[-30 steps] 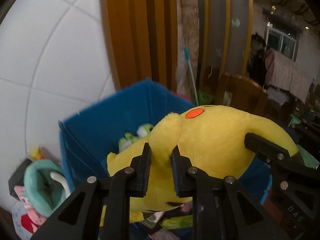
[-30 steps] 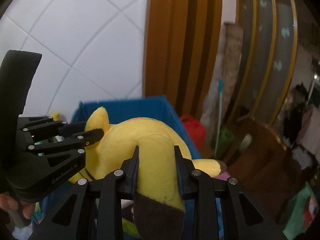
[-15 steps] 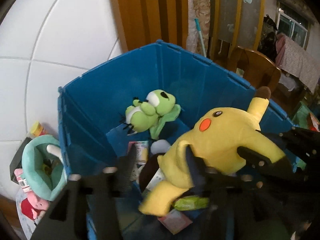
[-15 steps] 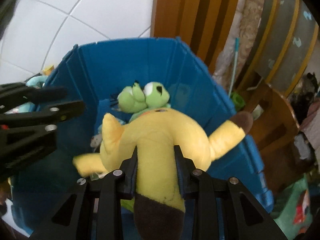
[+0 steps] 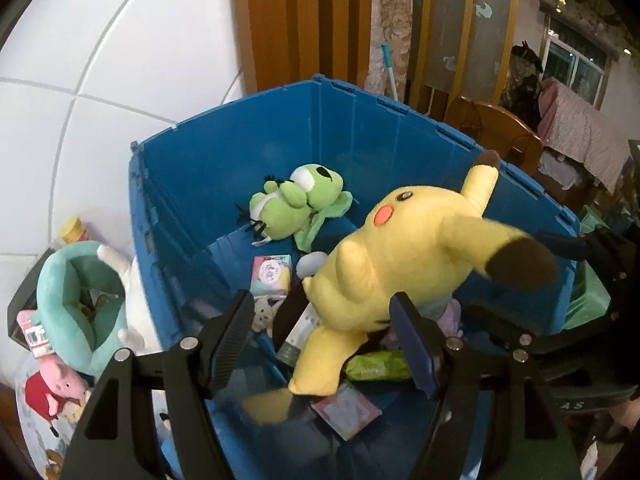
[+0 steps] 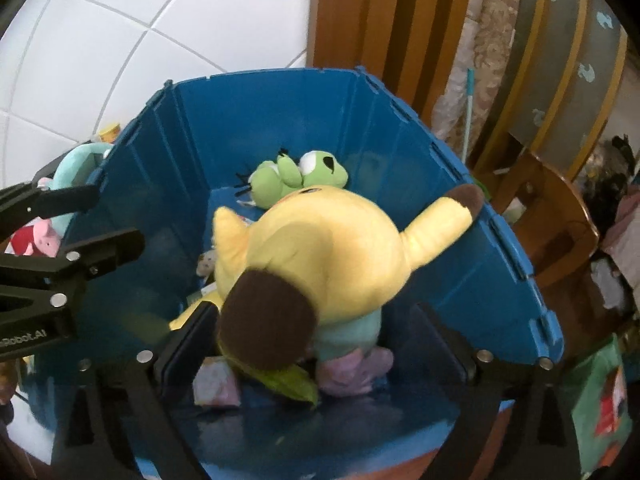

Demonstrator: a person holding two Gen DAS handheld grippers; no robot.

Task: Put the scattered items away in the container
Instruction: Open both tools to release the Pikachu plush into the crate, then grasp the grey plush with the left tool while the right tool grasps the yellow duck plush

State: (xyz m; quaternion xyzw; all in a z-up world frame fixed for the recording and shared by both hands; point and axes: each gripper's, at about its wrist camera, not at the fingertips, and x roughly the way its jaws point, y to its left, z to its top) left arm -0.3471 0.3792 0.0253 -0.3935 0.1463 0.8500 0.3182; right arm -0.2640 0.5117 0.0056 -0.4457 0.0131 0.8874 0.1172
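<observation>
White tiled wall [image 5: 100,80] and brown wooden slat panelling [image 5: 304,20] stand behind a tall blue plastic crate [image 5: 224,152], whose far rim nearly meets the panelling while its left wall runs close beside the tiles. Inside, a yellow plush toy with a red cheek and brown-tipped ears [image 5: 404,256] lies on a heap of small packets, one ear tip reaching up to the crate's right rim; the far half of the crate floor holds only a green frog plush [image 5: 296,200], with bare blue floor around it. The left tongs [image 5: 328,344] are opening above the near rim, the yellow toy's foot showing in the gap but no pad pressing on it. The right tongs [image 6: 312,340] are also opening — spread wide, with the toy's brown ear between them, untouched as far as can be seen. The left wrist view alone shows the clutter outside the crate's left wall: a teal plush seat [image 5: 72,288] and a pink pig doll in red [image 5: 52,388]. The right wrist view alone shows a lilac plush [image 6: 352,372] under the yellow toy — and a wooden chair [image 6: 556,232] near the crate's right rim.
</observation>
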